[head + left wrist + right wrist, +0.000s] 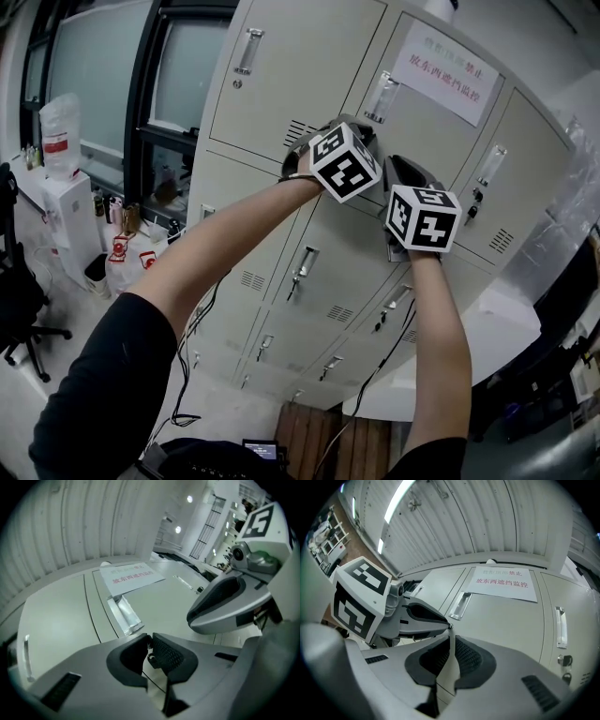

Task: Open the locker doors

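A: Nearest first. Left tool (149, 638)?

B: Closed down on a small dark lock nub (151, 657) low on the door. Key or knob, too small to tell. Right tool (451, 633): jaws a sliver apart, nothing in them, only pale door face through the gap. Its tips sit just beside the left tool's nose.

A: And the door itself?

B: Top-row locker door (159, 609), shut, seams flush. A clear handle (124, 613) just beyond the nub, a paper notice (131, 577) beyond that. Further left a neighbouring door (56, 620), also shut.

A: How to do it cleanly?

B: My read: hold the pinch square and roll the wrist to turn the nub. No pulling until it gives. The grip is shallow, near the pad tips, so slipping is the risk. Then draw straight out. Shift the right tool aside first, or send it to the handle to take the swing.
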